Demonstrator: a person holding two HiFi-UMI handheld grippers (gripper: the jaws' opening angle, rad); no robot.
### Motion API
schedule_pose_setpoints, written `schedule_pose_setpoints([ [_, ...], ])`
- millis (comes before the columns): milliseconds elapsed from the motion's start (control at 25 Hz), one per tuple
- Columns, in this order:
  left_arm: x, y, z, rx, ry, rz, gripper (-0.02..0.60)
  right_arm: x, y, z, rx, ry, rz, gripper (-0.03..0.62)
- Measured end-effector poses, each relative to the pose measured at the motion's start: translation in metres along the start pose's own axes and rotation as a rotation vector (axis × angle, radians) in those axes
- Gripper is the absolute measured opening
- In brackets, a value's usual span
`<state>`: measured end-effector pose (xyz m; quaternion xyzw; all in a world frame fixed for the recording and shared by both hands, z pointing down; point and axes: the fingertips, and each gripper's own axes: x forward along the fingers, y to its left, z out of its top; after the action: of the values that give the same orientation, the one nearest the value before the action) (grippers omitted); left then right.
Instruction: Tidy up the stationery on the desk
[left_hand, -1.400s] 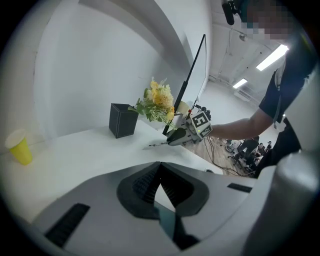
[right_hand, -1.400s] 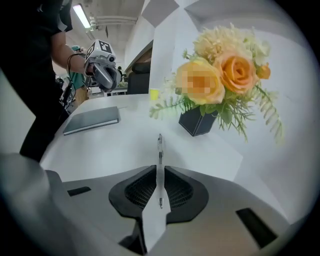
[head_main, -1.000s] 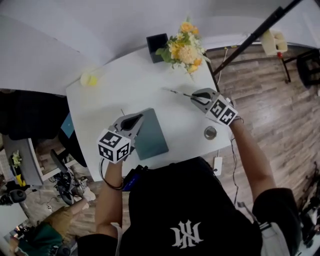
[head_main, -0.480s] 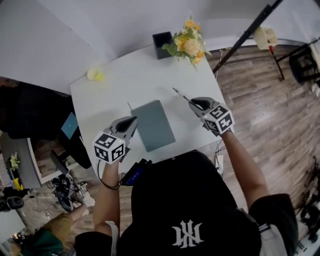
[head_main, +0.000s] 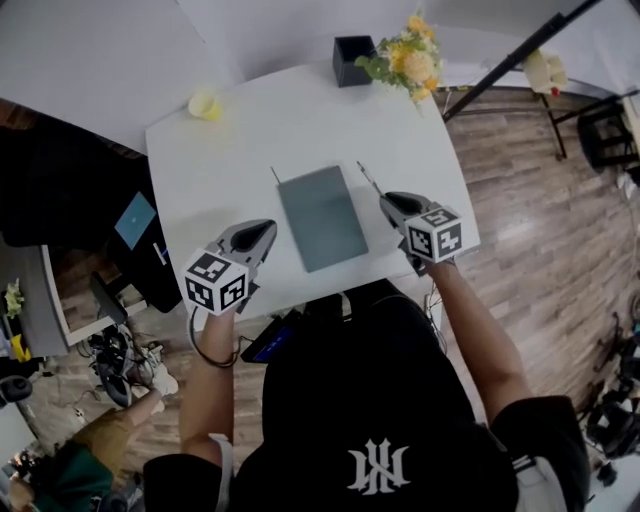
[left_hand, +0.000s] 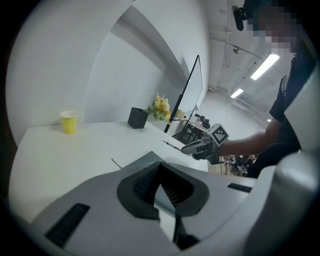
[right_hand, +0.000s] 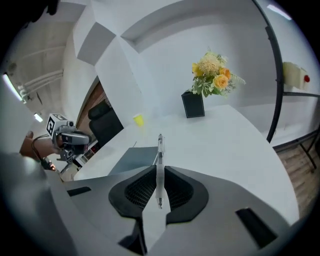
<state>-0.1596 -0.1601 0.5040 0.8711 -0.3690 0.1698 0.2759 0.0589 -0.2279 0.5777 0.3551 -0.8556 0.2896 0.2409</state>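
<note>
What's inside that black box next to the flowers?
From above, the black box shows only a dark opening; nothing sticks out. Its bottom is hidden by its walls.

The white desk (head_main: 250, 140) is showing a smooth, matt top with barely any shine. On it, the grey notebook (head_main: 322, 216) is looking matt too. The pen (right_hand: 159, 150) is reading as clear, glossy plastic, and the right gripper (right_hand: 159, 187) holding it is looking like matt grey plastic with ribbed black pads (right_hand: 140, 189). Beside the desk, the floor (head_main: 540, 200) is showing wood-grain planks.
</note>
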Motion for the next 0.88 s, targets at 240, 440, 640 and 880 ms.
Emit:
schedule_pose_setpoints([
  [240,-0.007,-0.002,-0.019,-0.024,-0.004,-0.024,0.002,0.005,0.020,-0.028,0.073,0.037,-0.037,0.069],
  [440,-0.013,-0.006,-0.026,-0.014,0.003,-0.048,0.003,0.010,0.022,-0.047,0.111,0.074,-0.079,0.069],
  [640,-0.017,-0.005,-0.038,-0.015,0.023,-0.066,0.002,0.019,0.021,-0.056,0.171,0.087,-0.109,0.069],
  [880,-0.020,-0.003,-0.046,-0.027,0.033,-0.077,0.002,0.029,0.028,-0.063,0.178,0.136,-0.126,0.069],
])
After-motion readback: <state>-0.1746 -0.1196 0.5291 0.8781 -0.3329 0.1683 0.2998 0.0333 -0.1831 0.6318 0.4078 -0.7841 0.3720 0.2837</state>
